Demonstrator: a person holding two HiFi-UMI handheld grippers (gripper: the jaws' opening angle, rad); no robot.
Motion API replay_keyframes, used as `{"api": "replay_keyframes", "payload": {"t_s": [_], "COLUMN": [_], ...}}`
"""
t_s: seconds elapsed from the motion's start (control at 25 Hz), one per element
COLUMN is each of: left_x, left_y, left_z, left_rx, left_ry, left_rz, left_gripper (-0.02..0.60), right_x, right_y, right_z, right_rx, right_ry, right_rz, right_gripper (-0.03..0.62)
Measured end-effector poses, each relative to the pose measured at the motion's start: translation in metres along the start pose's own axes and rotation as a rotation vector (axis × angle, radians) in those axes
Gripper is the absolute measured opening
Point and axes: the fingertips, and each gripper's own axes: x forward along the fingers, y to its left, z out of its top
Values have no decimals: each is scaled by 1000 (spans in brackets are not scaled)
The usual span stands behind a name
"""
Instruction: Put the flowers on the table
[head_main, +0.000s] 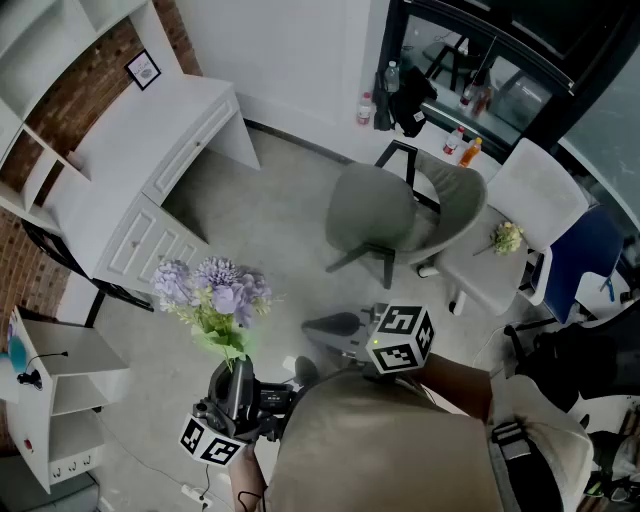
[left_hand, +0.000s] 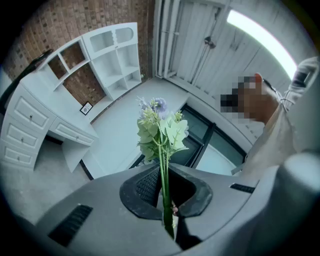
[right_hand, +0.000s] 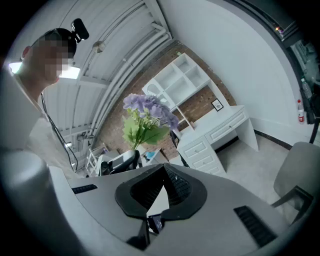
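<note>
Carry the flowers (head_main: 215, 295) — stems clamped in the left gripper (left_hand: 165, 197), heads up, over the floor (head_main: 270, 220) well apart from the desk (head_main: 150, 150) — level to its bare top (right gripper (right_hand: 162, 192) jaws together, empty).

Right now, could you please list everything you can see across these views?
flowers: one bunch, purple with green leaves, stems in left tool
desk: one, white, drawers, upper left
picture frame: one, black-edged, at desk's back
swivel chair: one, grey, mid-floor
table: one, white, right of chair
small posy: one, pale, on table
bottles: at least three, mixed colours, beyond chair
shelf unit: one, white, lower left
left tool: one, grey, shut on flower stems
right tool: one, grey, jaws together, empty
</note>
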Motion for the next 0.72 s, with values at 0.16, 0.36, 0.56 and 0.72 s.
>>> {"api": "replay_keyframes", "payload": {"t_s": [0.16,0.36,0.56,0.72], "left_x": [15,28,22,17], "left_y": [-26,-43,-58,-63], "left_z": [-23,-37,-47,-44], "left_rx": [89,119,113,129], "left_ry": [69,52,17,0], "left_rz": [67,118,209,253], "left_gripper": [12,12,12,12], "right_x": [-33,-59,-71,-64], "right_y": [-2,-9,-9,6], "right_z": [-9,-10,-17,-28], "right_rx": [-10,-34,-48,-175], "right_ry": [23,33,73,138], "right_rz": [-19,3,60,121], "right_gripper": [20,20,21,21]}}
